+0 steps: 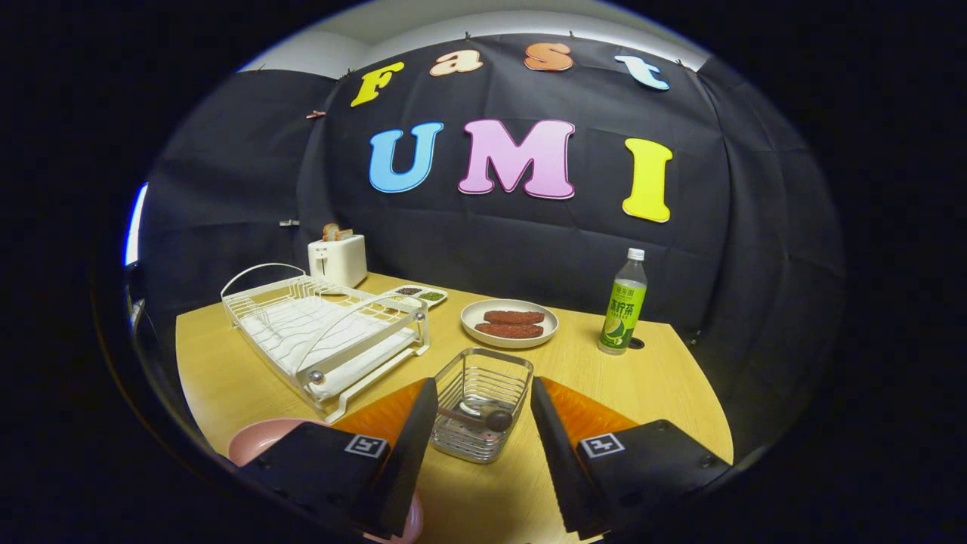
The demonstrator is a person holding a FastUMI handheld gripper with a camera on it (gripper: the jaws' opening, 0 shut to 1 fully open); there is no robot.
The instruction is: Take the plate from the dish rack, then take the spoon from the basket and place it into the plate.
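Hand-held gripper (483,423) hovering over the wooden worktop (657,378) with fingers spread wide apart, gripping nothing. Wire basket (482,400) standing on the worktop between the two fingertips and reaching just ahead of them, touching neither. Spoon (483,417) lying inside the basket near its bottom, rounded dark end pointing toward the right finger. Pink plate (261,440) resting on the worktop beside and partly beneath the left finger, apart from the basket. White dish rack (325,332) sitting left of and beyond the basket, its slots holding no dish. White toaster (338,259) standing beyond the rack close to the booth wall, with slices of bread showing at its top. Small divided dish (421,294) lying between the toaster and a pale round plate (509,323), the latter carrying two brown oblong food pieces and sitting directly beyond the basket. Green-labelled bottle (623,304) with a white cap standing upright to the right of that round plate, well beyond the right finger.
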